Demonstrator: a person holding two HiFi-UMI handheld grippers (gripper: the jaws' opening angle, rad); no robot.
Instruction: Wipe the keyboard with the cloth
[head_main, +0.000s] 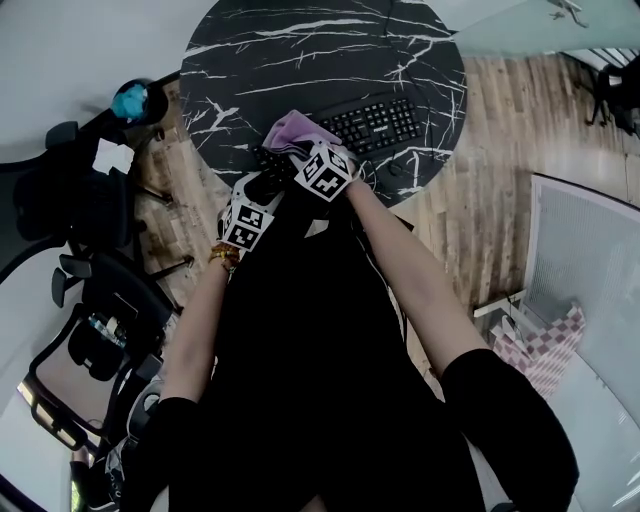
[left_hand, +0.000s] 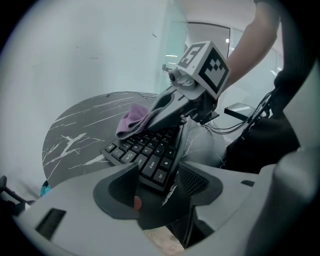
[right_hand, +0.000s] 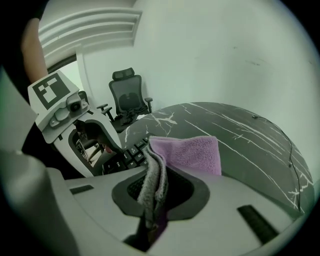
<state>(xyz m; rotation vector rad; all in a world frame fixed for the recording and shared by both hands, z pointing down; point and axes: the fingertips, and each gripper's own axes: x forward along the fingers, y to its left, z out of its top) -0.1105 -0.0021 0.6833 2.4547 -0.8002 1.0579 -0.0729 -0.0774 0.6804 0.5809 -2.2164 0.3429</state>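
A black keyboard (head_main: 375, 122) lies on the near part of a round black marble table (head_main: 330, 50). My left gripper (head_main: 263, 187) is at the keyboard's left end. In the left gripper view that gripper (left_hand: 157, 175) is shut on the keyboard's (left_hand: 145, 150) near corner. My right gripper (head_main: 302, 142) is shut on a purple cloth (head_main: 293, 129) that rests on the keys at the left end. In the right gripper view the folded cloth (right_hand: 192, 152) sticks out between the jaws of that gripper (right_hand: 155, 185), with the keyboard (right_hand: 125, 155) just behind it.
Black office chairs (head_main: 90, 330) stand to the left of the table, and one chair (right_hand: 127, 95) is near the wall. A blue object (head_main: 130, 100) sits beyond the table's left edge. A thin cable (head_main: 400, 170) runs near the keyboard's front. Wooden floor (head_main: 500, 150) lies to the right.
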